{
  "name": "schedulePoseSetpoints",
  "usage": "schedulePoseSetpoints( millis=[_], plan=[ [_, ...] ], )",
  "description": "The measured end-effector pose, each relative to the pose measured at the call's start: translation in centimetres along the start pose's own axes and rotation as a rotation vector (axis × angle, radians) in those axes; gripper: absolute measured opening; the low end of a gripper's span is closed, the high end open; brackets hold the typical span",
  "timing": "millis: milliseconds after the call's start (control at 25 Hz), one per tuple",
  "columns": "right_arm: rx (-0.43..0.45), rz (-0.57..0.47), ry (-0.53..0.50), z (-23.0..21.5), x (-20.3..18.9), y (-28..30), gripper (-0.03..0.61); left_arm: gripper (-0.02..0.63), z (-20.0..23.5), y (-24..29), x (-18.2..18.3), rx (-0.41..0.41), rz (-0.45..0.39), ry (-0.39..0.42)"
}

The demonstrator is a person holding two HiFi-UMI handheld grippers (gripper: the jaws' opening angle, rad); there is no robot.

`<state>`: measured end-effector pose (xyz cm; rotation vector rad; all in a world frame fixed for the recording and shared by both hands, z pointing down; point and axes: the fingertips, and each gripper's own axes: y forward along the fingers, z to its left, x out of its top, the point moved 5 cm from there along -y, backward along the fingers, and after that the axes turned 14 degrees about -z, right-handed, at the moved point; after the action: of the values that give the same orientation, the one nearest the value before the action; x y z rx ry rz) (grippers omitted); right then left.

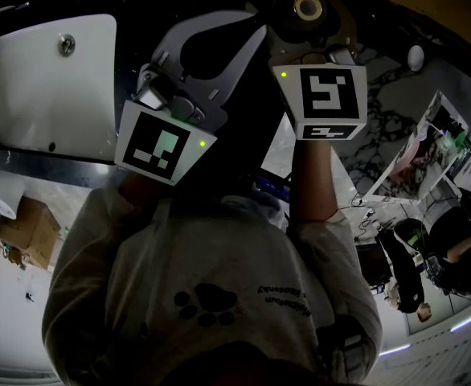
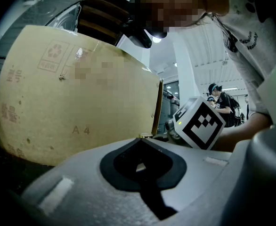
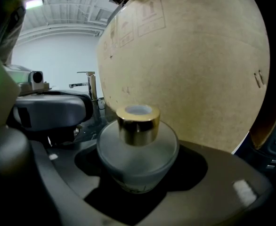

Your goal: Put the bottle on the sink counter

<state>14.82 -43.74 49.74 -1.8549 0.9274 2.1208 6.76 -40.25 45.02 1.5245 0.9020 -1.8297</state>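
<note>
A person in a light sweatshirt (image 1: 219, 288) with a paw print bends over both grippers. A big cardboard box (image 2: 81, 98) fills the space just ahead of the two grippers, and its side with the print "A 4" faces the left one. A white sink (image 1: 51, 79) lies to the left of the left gripper, well apart from the right one. The surface under the grippers is very dark in the head view. It is probably the sink counter, but I cannot say this for sure.

The left gripper (image 2: 140, 138) has its jaws closed, tip against tip, with nothing between them. It is held beside the right gripper, on that gripper's left. The marker cube (image 2: 201, 124) of the right gripper shows just to the right of the left jaws.

The right gripper (image 3: 138, 145) has its jaws wide apart, and they clamp the bottle (image 3: 138, 161) from both sides. The bottle is of frosted glass, round and low, and it sits upright between the jaws, close in front of the box. A metal faucet (image 3: 88, 86) stands further away, left of the right gripper and beyond the left one. The bottle's gold cap (image 3: 138, 124) is on, with a pale disc in its top.
</note>
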Motion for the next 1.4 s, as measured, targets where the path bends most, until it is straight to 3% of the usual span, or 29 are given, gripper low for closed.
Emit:
schedulePoseSetpoints(
  millis=[320, 600, 1000, 1400],
  plan=[
    [0.001, 0.000, 0.003, -0.1, -0.1, -0.1, 0.341, 0.003, -0.1, 0.0, 0.1, 0.002, 0.001, -0.008],
    [-0.025, 0.008, 0.016, -0.1, -0.5, -1.1, 0.383, 0.003, -0.4, -0.3, 0.4, 0.003, 0.000, -0.011],
    [-0.076, 0.021, 0.063, 0.2, -1.0, -6.1, 0.388, 0.003, -1.1, -1.3, 1.9, 0.018, -0.007, -0.011],
    [-0.160, -0.077, 0.022, 2.0, 2.1, -11.4, 0.241, 0.003, -3.4, -3.7, 5.0, 0.024, -0.041, 0.018]
  ],
)
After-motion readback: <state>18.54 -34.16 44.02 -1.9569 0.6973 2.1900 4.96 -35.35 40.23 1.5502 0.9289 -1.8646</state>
